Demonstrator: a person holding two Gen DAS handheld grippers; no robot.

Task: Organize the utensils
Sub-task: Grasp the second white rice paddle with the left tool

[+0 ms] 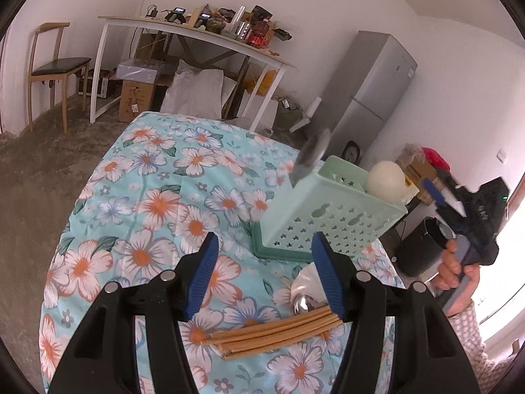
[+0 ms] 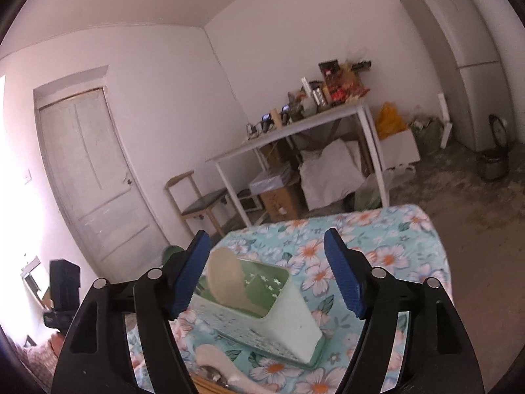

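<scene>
A mint-green perforated utensil holder (image 1: 331,216) stands on the floral tablecloth (image 1: 170,197). A cream spoon (image 1: 385,177) stands in it, and a blurred metal utensil (image 1: 310,157) is at its far rim, tilted. Several bamboo chopsticks (image 1: 275,331), a metal spoon (image 1: 303,302) and a white spoon (image 1: 308,279) lie between my open left gripper (image 1: 264,275) and the holder. My right gripper (image 1: 449,197) is held up to the right of the holder. In the right wrist view it is open (image 2: 267,275) above the holder (image 2: 262,308), with the cream spoon (image 2: 226,279) inside and the white spoon (image 2: 216,361) below.
A white desk (image 1: 197,36) loaded with clutter stands behind the table, with boxes and a sack under it. A wooden chair (image 1: 52,65) is at the left, a grey fridge (image 1: 370,92) at the right. A black bin (image 1: 420,249) stands beyond the table's right edge.
</scene>
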